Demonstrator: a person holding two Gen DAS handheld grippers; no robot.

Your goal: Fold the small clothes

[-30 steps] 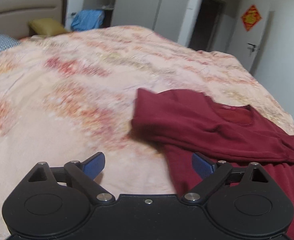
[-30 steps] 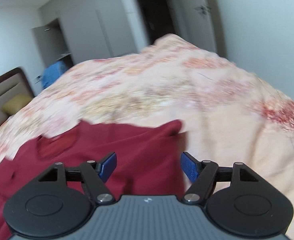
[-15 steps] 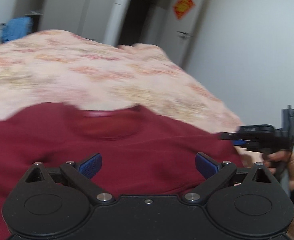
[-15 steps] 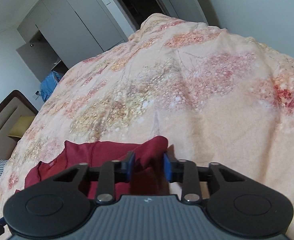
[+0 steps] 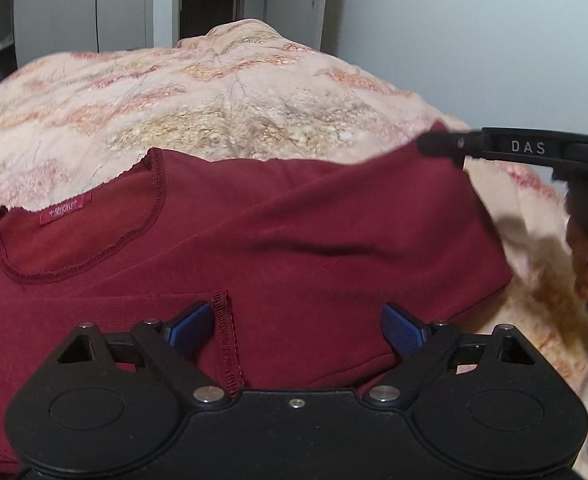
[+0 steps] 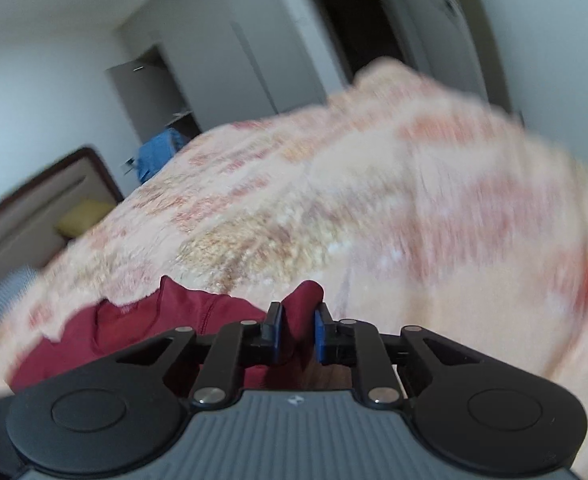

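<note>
A dark red top (image 5: pixel 277 240) lies spread on the bed (image 5: pixel 233 92), toward its near edge, neckline and label facing up. That flat lay suits a fold made by lifting one side across the body.

The right hand-held gripper (image 6: pixel 297 330) has its blue pads nearly together and still closing, with a raised corner of the cloth pinched between them. In the left view that corner stands lifted at the garment's right edge. Holding it there looks like the start of carrying that side over.

The left hand-held gripper (image 5: pixel 297 322) stands wide, its jaws narrowing a little, with a stitched hem between the pads but not pressed. It looks posed to take that hem.

Beyond the top the quilt runs bare to the bed's far edge, so there is ample room. The right edge of the bed lies close beside the lifted corner.
</note>
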